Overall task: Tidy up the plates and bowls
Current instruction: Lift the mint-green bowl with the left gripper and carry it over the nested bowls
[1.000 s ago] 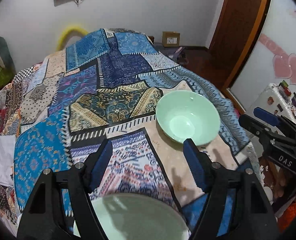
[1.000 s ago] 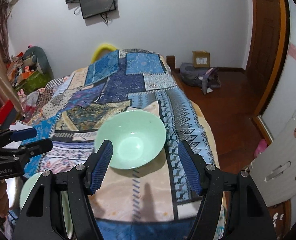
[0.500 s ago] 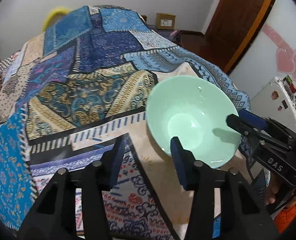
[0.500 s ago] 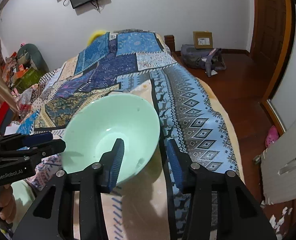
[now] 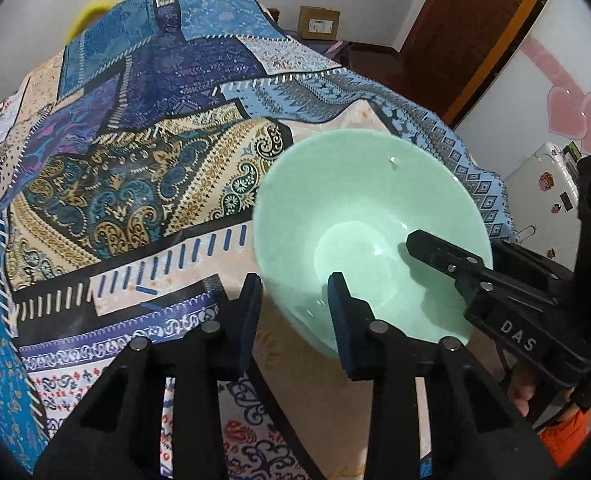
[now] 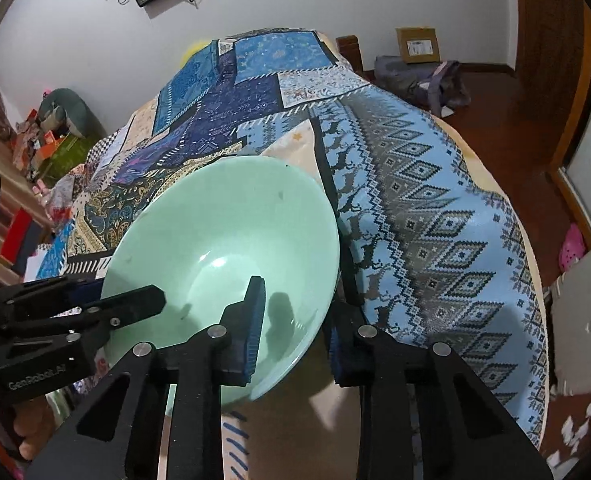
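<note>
The mint-green bowl (image 5: 369, 220) sat on the near right part of the patchwork bedspread (image 5: 143, 184), close to the edge, and both claws had it by the rim. The left gripper (image 5: 295, 312) had just been closing across the near-left rim, one blue pad inside the bowl and one outside; its jaws stood narrow, though I couldn't tell whether the pads already pressed the wall. The right gripper (image 6: 293, 322) had also just been closing and looked clamped on the near-right rim, its inner pad down in the bowl and its outer pad behind the wall.

To my eye the job was a two-sided lift. It would go best with both grips firm before any rise, and with the two hands coming up together and level, since a smooth, steep wall could slip out of a shallow pinch.

The bowl held nothing but the grippers' shadows. A pale green edge (image 6: 61, 400) showed at the near left below it, perhaps another dish; too little showed to be sure.
</note>
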`<state>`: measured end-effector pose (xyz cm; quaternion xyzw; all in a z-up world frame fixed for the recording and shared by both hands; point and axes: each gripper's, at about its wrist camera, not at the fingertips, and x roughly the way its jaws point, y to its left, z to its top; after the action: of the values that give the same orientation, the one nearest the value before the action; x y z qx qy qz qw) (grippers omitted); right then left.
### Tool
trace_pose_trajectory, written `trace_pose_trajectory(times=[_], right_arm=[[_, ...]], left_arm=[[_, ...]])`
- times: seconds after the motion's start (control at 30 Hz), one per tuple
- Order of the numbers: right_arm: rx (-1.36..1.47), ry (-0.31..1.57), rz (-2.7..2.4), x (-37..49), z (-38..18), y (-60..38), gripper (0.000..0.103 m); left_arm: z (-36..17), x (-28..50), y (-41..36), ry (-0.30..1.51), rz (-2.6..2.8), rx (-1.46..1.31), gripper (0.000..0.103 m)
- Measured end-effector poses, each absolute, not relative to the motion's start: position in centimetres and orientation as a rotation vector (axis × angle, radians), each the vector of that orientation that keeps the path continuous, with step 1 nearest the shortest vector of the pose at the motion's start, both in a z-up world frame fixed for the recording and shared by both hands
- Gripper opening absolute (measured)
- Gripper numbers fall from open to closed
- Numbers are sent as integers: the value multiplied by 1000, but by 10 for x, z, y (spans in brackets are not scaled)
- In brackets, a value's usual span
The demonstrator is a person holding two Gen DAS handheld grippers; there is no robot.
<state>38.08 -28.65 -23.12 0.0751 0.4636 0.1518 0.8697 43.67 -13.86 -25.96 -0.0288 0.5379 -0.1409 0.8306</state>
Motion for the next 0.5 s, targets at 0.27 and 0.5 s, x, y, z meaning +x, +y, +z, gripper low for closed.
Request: trace_pose_trajectory(times=[0.27,0.5], right_arm=[[88,947,293,371,-222,-277,19],[96,900,297,357,-201,-271,19]], left_arm=[[-259,427,-146,1125,-282,-7,24],[-234,409,-132,1073,-280,-46,24]])
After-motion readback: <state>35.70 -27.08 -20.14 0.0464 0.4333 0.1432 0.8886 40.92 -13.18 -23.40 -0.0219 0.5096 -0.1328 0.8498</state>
